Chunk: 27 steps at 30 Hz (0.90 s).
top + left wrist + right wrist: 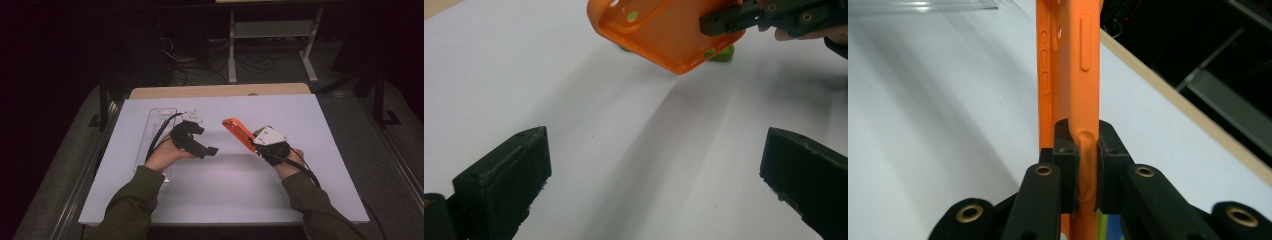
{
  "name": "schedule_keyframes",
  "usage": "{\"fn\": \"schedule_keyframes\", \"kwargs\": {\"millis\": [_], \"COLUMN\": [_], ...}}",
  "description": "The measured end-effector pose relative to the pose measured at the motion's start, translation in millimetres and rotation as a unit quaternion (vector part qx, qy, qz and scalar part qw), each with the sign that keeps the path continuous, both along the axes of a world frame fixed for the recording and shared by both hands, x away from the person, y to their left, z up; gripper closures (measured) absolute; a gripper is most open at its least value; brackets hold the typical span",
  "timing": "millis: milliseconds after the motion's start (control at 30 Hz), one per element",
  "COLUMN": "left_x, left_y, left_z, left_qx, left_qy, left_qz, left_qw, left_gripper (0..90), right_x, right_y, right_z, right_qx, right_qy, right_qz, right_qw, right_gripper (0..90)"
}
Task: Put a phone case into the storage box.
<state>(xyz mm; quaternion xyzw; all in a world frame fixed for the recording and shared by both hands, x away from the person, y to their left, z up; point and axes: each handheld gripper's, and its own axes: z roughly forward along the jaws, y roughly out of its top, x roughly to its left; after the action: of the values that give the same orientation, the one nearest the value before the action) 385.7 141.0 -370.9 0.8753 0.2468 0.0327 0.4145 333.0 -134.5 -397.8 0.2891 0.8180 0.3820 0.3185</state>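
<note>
Orange phone case (1068, 75) clamped between right gripper (1088, 165) jaws—edgewise.

Phone case (664, 35): plain orange, with small green spots showing through its openings. Both grippers' jaws: matte black. Table (225, 195): plain white top, light wood edge. Sleeves (131, 205): olive green.

Olive-green sleeves on both forearms. Left tongs (212, 150) and right tongs (256, 146): black, blocky jaws, brass-coloured screws at joints, grey three-cornered top plates, black cables trailing toward near tabletop edge.
</note>
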Motion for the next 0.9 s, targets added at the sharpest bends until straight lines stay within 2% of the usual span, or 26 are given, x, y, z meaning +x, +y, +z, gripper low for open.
{"fn": "schedule_keyframes", "kwargs": {"millis": [233, 367, 467, 533, 833, 900], "left_x": [-0.5, -0.1, -0.7, -0.1, -0.4, 0.1], "left_y": [-0.2, 0.3, -0.2, -0.6, -5.1, -5.9], "left_z": [1.2, 2.6, 3.3, 3.8, 5.5, 5.6], "left_qx": [-0.006, -0.012, -0.021, -0.028, -0.052, -0.056], "left_qy": [-0.002, -0.011, -0.007, -0.010, -0.004, -0.006], "left_qz": [0.008, 0.014, 0.021, 0.023, 0.036, 0.038], "left_qw": [0.9999, 0.9998, 0.9995, 0.9993, 0.9980, 0.9977], "left_gripper": [0.0, 0.0, 0.0, 0.0, 0.0, 0.0], "right_x": [5.3, 7.5, 8.6, 7.8, 5.4, 5.5], "right_y": [-10.0, -14.5, -17.1, -17.2, -20.3, -20.8], "right_z": [2.2, 3.0, 4.1, 5.1, 7.4, 7.3], "right_qx": [0.050, 0.068, 0.084, 0.114, 0.122, 0.119], "right_qy": [0.047, 0.057, 0.064, 0.080, 0.077, 0.071], "right_qz": [-0.014, -0.018, -0.022, -0.032, -0.030, -0.029], "right_qw": [0.9975, 0.9959, 0.9941, 0.9898, 0.9891, 0.9898], "right_gripper": [81.4, 81.4, 81.4, 81.4, 81.4, 81.4]}}
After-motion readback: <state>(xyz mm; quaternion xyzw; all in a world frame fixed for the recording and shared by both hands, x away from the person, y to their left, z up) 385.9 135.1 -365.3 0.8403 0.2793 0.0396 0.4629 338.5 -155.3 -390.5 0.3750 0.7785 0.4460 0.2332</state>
